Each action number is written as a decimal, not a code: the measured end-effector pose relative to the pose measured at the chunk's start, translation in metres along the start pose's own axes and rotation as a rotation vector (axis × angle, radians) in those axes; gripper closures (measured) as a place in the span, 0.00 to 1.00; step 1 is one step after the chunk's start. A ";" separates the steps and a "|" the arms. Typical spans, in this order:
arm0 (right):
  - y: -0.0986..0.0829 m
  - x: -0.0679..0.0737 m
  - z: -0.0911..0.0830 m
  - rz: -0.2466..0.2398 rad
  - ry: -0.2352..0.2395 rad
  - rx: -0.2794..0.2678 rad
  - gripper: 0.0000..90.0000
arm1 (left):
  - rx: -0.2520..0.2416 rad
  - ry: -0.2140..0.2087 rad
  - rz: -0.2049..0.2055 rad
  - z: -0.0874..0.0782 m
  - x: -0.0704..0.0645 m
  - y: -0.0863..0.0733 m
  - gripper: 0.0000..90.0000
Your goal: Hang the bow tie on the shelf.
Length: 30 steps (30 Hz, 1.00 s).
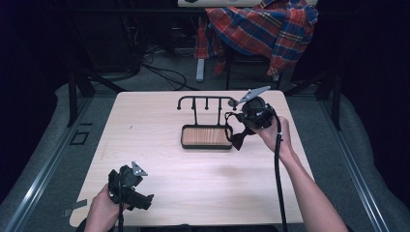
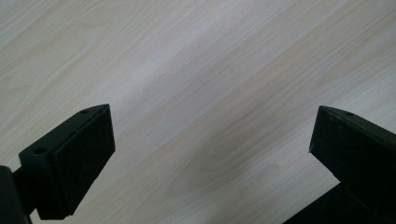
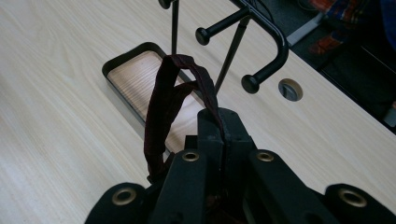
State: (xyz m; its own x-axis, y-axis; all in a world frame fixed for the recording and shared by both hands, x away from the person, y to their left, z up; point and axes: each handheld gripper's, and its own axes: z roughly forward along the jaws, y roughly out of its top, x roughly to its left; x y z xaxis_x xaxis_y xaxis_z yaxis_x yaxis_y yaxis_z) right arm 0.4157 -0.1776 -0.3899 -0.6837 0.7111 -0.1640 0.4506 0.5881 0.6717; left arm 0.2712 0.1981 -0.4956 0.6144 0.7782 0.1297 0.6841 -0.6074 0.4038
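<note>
A black rack (image 1: 205, 99) with knob-tipped pegs (image 3: 250, 84) rises from a wooden tray base (image 1: 206, 137) at the table's far middle. My right gripper (image 1: 240, 120) hovers just right of the rack, shut on a dark maroon looped strap (image 1: 237, 139). In the right gripper view the strap (image 3: 163, 102) arches up out of the closed jaws of this gripper (image 3: 219, 122), short of the pegs and above the tray's (image 3: 135, 77) near end. Over the front left of the table my left gripper (image 1: 147, 199) is open. Between its pads (image 2: 81, 158) I see just bare wood.
The light wooden table (image 1: 159, 169) has a round cable hole (image 3: 290, 89) behind the rack. A plaid shirt (image 1: 263, 26) is draped over a chair beyond the far edge. Cables lie on the floor (image 1: 159, 72) there.
</note>
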 end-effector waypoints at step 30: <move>0.017 -0.028 0.010 0.065 -0.066 -0.023 0.99 | -0.001 -0.002 -0.003 0.000 0.000 0.000 0.00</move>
State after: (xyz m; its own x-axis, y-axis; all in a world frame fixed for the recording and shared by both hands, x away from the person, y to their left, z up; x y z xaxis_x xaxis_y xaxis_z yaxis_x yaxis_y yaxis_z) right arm 0.4482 -0.1836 -0.3811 -0.6137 0.7719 -0.1658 0.4795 0.5313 0.6984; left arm 0.2709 0.1980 -0.4954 0.6136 0.7794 0.1266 0.6854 -0.6053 0.4048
